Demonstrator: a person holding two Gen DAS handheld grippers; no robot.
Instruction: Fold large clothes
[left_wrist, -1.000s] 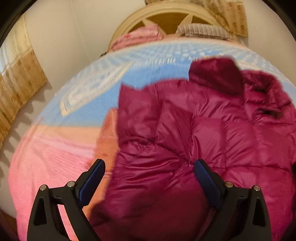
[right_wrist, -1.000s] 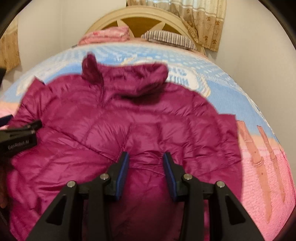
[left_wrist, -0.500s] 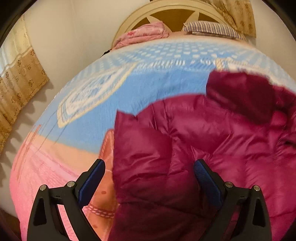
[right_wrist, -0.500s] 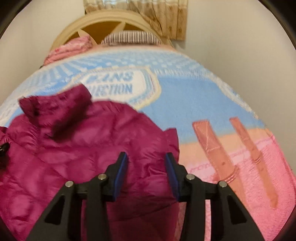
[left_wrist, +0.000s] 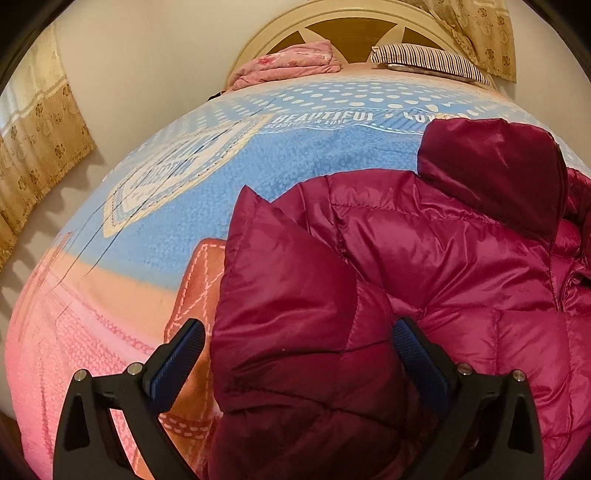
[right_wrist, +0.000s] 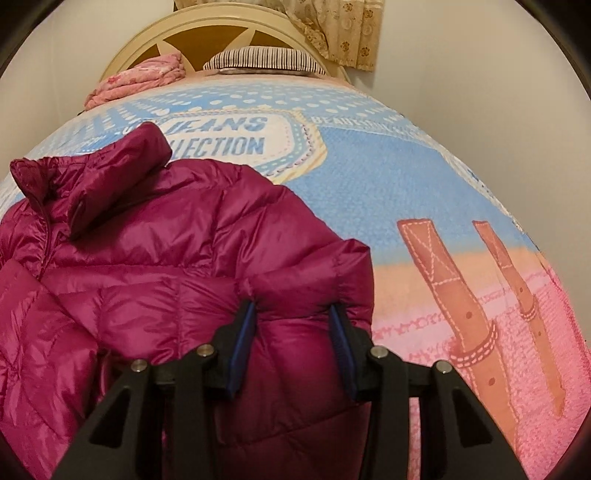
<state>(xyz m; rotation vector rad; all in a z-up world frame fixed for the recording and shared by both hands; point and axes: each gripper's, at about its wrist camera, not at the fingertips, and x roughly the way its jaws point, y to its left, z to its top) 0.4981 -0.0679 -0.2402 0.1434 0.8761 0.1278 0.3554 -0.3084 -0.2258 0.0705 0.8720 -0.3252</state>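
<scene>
A magenta puffer jacket (left_wrist: 424, 266) lies spread on a bed blanket (left_wrist: 303, 162) printed in blue, cream, orange and pink. In the left wrist view the jacket fills the right and lower middle of the frame, its collar (left_wrist: 495, 166) raised at the upper right, and a folded sleeve (left_wrist: 295, 302) runs down the centre toward the bottom edge. The left gripper (left_wrist: 297, 350) stands at the bottom of the frame with its jaws wide apart; the sleeve sits between them, the left pad (left_wrist: 177, 362) clear of the fabric over the orange part of the blanket, the right pad (left_wrist: 417, 358) just beside or touching the quilted cloth, so the claw is released. In the right wrist view the jacket covers the left and lower centre, the collar (right_wrist: 110, 177) at the upper left, the other sleeve (right_wrist: 306, 280) bunched at mid frame. The right gripper (right_wrist: 293, 328) at the bottom centre is clenched on that sleeve, both blue pads pressed into a fold of puffy fabric between them. Bare blanket with strap patterns fills the right side of this view. At the top of both views stand a rounded headboard (right_wrist: 207, 40), a pink folded quilt (left_wrist: 291, 66), a striped pillow (right_wrist: 262, 61) and a patterned curtain (right_wrist: 340, 29). Another curtain (left_wrist: 33, 140) hangs at the far left of the left wrist view.
</scene>
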